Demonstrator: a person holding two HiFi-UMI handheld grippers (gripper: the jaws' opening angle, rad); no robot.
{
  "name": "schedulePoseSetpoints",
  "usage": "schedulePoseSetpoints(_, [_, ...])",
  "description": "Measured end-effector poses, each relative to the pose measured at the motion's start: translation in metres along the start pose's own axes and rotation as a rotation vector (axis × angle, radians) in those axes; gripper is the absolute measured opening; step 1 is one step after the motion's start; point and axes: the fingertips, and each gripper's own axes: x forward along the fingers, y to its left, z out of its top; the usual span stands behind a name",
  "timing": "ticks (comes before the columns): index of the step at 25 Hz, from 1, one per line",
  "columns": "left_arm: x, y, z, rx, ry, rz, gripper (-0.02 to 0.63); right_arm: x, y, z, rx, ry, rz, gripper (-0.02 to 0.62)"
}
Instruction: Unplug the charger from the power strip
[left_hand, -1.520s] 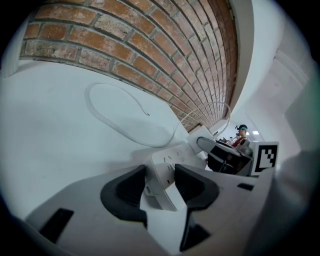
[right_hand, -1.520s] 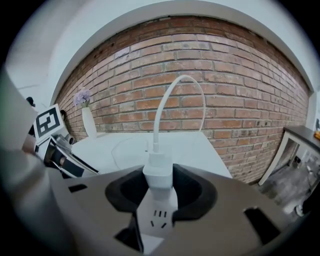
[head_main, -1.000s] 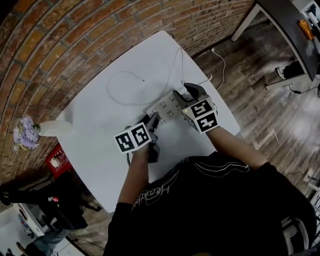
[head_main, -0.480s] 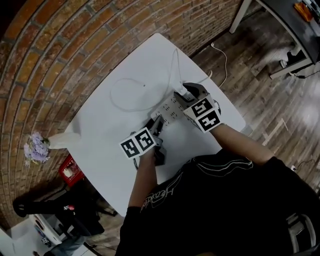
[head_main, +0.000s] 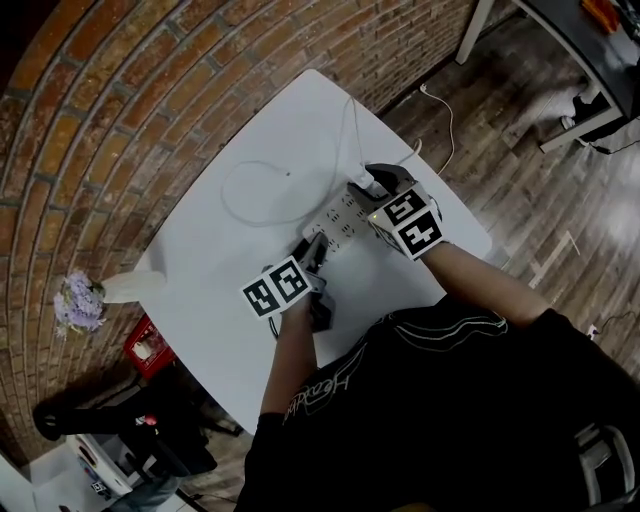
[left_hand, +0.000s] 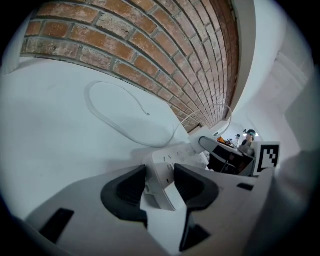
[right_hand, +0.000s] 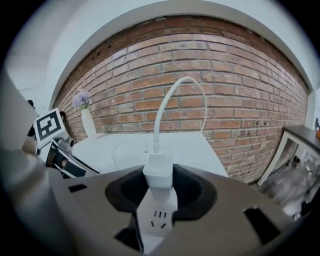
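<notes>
The left tool (left_hand: 160, 174) clamps the power strip (left_hand: 176, 156) steady while the right tool (right_hand: 160, 189), gripping the charger (right_hand: 159, 172), should pull straight out, not sideways.

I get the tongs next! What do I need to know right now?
Left tongs: shut on the near end of the power strip, which lies on the white table.
Right tongs: shut on the charger at the strip's far end; its white cable arcs up and away.
Done: both grips are set.
Left: the charger is not out yet. Probably pull it straight off while the other tongs hold the strip down.
</notes>
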Motion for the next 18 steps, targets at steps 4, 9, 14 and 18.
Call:
schedulePoseSetpoints(4, [0.0, 0.0, 0.0, -0.001, -0.002, 0.002, 0.183, -0.001, 0.001, 0.002, -0.023, -0.006, 0.011, 0.12])
schedulePoseSetpoints(9, [0.0, 0.001, 0.001, -0.007, -0.009, 0.002, 0.183, -0.01, -0.001, 0.022, 0.016, -0.074, 0.032, 0.12])
schedulePoseSetpoints(14, [-0.009, 0.001, 0.0, 0.02, -0.009, 0.047, 0.171, -0.023, -0.003, 0.025, 0.085, -0.084, 0.08, 0.121])
schedulePoseSetpoints(18, [-0.033, -0.011, 0.012, 0.052, -0.087, 0.033, 0.136, -0.045, -0.001, 0.038, 0.148, -0.118, 0.138, 0.121])
